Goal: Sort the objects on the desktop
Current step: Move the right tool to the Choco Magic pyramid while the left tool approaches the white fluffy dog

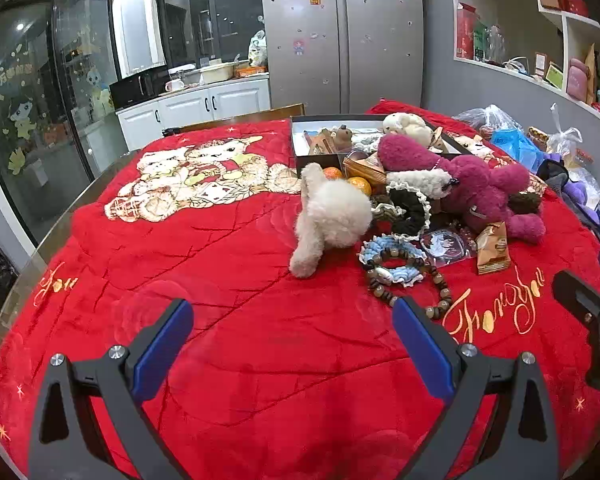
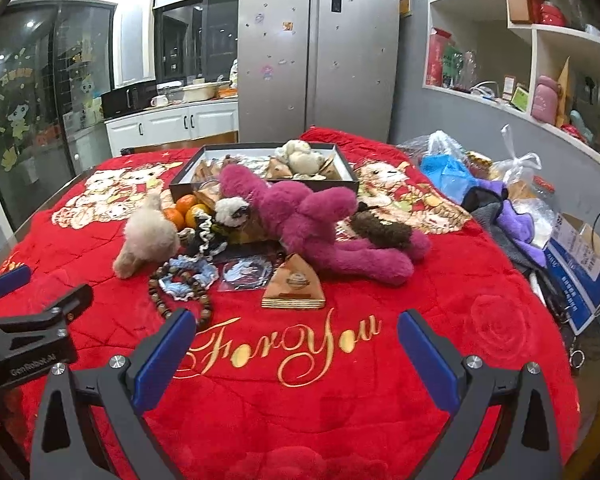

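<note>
Toy pile (image 2: 300,216) mid-blanket (image 2: 300,420); near blanket bare; left gripper (image 1: 292,344), right gripper (image 2: 296,348) spread wide, empty.

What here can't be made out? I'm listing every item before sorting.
- Box contents: both views, pink plush and the box wall cover part.
- Clear packet print: too small, glare.
- Bags at the right: both views, contents unreadable.
- Oranges: count uncertain, white plush overlaps.

A red blanket (image 2: 420,320) with gold script and cartoon bears covers the bench. On it lie a magenta plush (image 2: 312,220), a cream plush (image 2: 148,236) and orange tangerines (image 2: 184,208). The tongs' pads (image 2: 428,364) are blue.
</note>
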Motion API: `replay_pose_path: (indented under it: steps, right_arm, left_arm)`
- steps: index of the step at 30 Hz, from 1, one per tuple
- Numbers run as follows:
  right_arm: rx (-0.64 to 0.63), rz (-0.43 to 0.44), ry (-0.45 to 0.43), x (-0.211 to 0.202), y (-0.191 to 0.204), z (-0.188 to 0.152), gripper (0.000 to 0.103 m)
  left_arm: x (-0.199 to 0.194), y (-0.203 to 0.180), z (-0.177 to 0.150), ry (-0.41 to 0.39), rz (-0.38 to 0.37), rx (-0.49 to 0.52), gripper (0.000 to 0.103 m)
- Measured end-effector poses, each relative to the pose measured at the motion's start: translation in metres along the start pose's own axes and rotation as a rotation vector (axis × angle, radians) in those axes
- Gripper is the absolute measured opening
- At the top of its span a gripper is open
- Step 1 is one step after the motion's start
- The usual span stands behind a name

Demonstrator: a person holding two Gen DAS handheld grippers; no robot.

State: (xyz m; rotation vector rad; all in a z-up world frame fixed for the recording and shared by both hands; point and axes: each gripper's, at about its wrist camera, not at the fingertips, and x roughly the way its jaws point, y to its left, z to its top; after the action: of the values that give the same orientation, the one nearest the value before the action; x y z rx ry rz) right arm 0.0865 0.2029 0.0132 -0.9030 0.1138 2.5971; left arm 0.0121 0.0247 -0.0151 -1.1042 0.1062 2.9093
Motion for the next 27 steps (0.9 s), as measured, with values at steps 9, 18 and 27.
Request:
replay_pose_path:
  steps: [9, 18, 27]
  right_arm:
    - [0.018, 0.007, 0.008, -0.001, 0.005, -0.001, 0.103]
    - [0.043, -0.016, 0.027, 0.006, -0.003, 0.000, 0.103]
    - [0.082, -0.031, 0.062, 0.015, -0.020, 0.003, 0.103]
  left_arm:
    - [0.006, 0.001, 0.001, 0.019, -0.014, -0.009, 0.101]
    - [0.013, -0.002, 0.001, 0.033, -0.003, 0.011, 0.101]
    - [0.023, -0.001, 0.006, 0.051, -0.038, -0.004, 0.101]
